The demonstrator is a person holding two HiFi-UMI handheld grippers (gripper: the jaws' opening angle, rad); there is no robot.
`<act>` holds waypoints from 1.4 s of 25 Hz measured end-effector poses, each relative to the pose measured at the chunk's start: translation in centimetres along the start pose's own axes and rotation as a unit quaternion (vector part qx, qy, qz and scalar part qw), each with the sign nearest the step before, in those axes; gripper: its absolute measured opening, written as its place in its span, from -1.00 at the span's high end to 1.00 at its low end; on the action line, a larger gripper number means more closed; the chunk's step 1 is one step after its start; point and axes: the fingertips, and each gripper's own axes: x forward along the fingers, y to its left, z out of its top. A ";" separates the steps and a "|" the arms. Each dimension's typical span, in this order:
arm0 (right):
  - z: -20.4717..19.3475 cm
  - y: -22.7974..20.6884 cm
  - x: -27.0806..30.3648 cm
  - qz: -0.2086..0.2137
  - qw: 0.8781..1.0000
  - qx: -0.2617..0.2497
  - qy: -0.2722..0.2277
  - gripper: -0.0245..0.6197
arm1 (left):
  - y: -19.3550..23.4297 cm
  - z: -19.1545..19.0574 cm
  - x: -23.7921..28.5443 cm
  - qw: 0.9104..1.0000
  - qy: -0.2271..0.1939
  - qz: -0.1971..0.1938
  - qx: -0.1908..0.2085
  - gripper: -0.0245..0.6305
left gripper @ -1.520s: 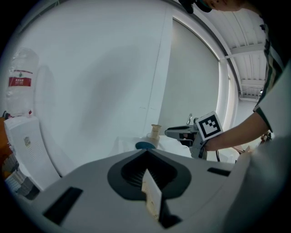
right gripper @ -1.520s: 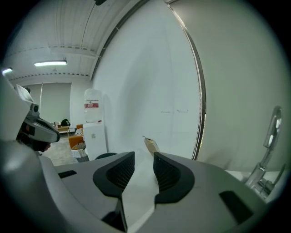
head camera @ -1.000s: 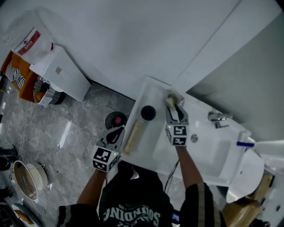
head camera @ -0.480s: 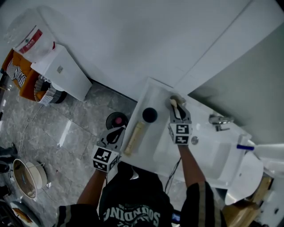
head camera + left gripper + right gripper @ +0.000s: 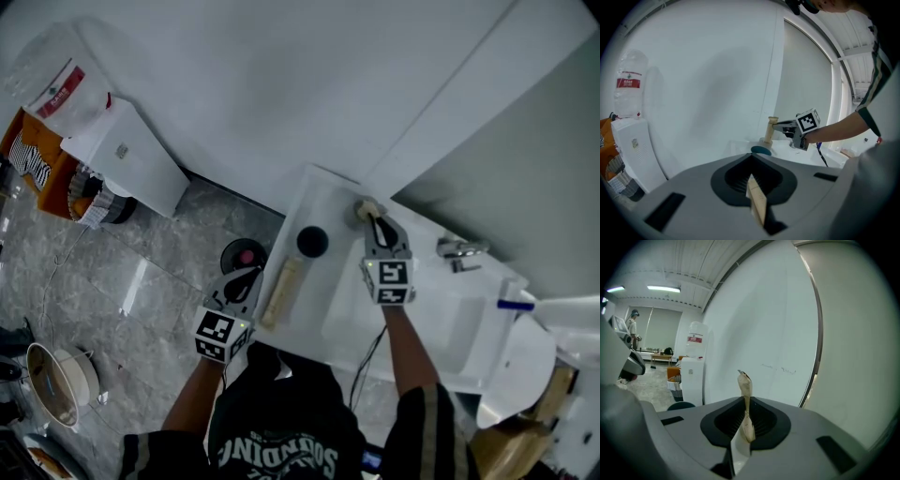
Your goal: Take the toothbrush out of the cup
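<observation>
A beige cup (image 5: pixel 362 210) stands at the far corner of the white counter (image 5: pixel 323 197), against the wall. My right gripper (image 5: pixel 375 218) reaches over it. In the left gripper view a pale, wood-coloured toothbrush (image 5: pixel 769 128) stands upright above the cup (image 5: pixel 764 139), with the right gripper (image 5: pixel 776 124) clamped near its top. The right gripper view shows the same thin brush (image 5: pixel 745 389) rising from between the pads. Those jaws have just been closing and now press on the brush. My left gripper (image 5: pixel 250 275) hangs off the counter's left edge over the floor, its jaws together on nothing.
A dark teal round lid (image 5: pixel 312 241) and a beige oblong item (image 5: pixel 281 291) lie left of the cup. Right of my arm are the sink basin (image 5: pixel 455 328) and faucet (image 5: pixel 457 249). A white water dispenser (image 5: pixel 141 155) stands by the wall; a black disc (image 5: pixel 244 255) sits on the floor.
The right gripper's jaws have closed onto the toothbrush, and the gripper has shifted a little to the right and up. The left gripper has stayed in place.
</observation>
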 end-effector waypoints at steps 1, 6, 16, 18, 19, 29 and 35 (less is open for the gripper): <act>0.5 -0.1 -0.2 -0.001 1.000 -0.003 -0.009 0.85 | -0.1 0.1 0.0 1.000 -0.001 -0.002 0.001 0.93; 3.2 -0.2 -1.7 -0.005 0.999 -0.021 -0.035 0.86 | -0.7 0.5 -0.2 1.000 -0.006 -0.013 0.005 0.93; 6.7 0.1 -6.0 0.000 0.998 0.010 -0.058 0.87 | -2.0 0.9 -0.3 0.999 -0.010 -0.040 0.004 0.93; 6.3 0.5 -6.9 0.005 0.999 0.011 -0.048 0.87 | -2.2 0.9 -0.4 0.999 -0.011 -0.044 0.008 0.93; 5.9 0.8 -7.3 0.009 0.999 0.007 -0.039 0.87 | -2.2 0.9 -0.4 0.999 -0.010 -0.046 0.010 0.93; 1.1 5.4 -10.9 0.107 0.992 0.072 0.015 0.87 | -3.4 1.1 -0.2 0.997 -0.011 -0.066 0.032 0.93; -3.3 9.9 -12.0 0.214 0.962 0.148 0.086 0.88 | -3.8 0.5 -0.4 0.997 -0.006 -0.069 0.032 0.93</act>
